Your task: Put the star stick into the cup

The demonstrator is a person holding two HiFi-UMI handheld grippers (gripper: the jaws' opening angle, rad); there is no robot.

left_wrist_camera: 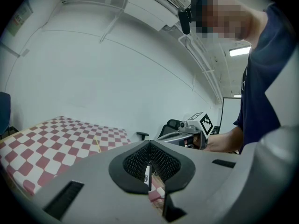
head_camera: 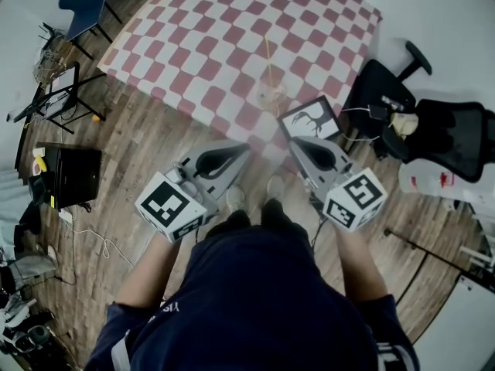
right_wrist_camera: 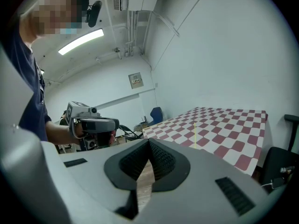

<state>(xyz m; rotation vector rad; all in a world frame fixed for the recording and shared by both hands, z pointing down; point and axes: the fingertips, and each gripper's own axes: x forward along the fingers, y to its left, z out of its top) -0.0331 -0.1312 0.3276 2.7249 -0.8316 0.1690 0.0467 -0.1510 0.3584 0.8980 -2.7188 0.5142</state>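
A clear cup stands near the front edge of the red-and-white checked table. A thin yellow stick rises upright from it; the stick's top is too small to make out. The same stick shows in the left gripper view and again in the right gripper view, far off on the cloth. My left gripper and right gripper hang side by side in front of the table, short of the cup. Both are shut with nothing between the jaws.
A card with a deer picture lies at the table's front corner. Black office chairs stand to the right, with a white jug on the floor. A blue chair and a black box are to the left.
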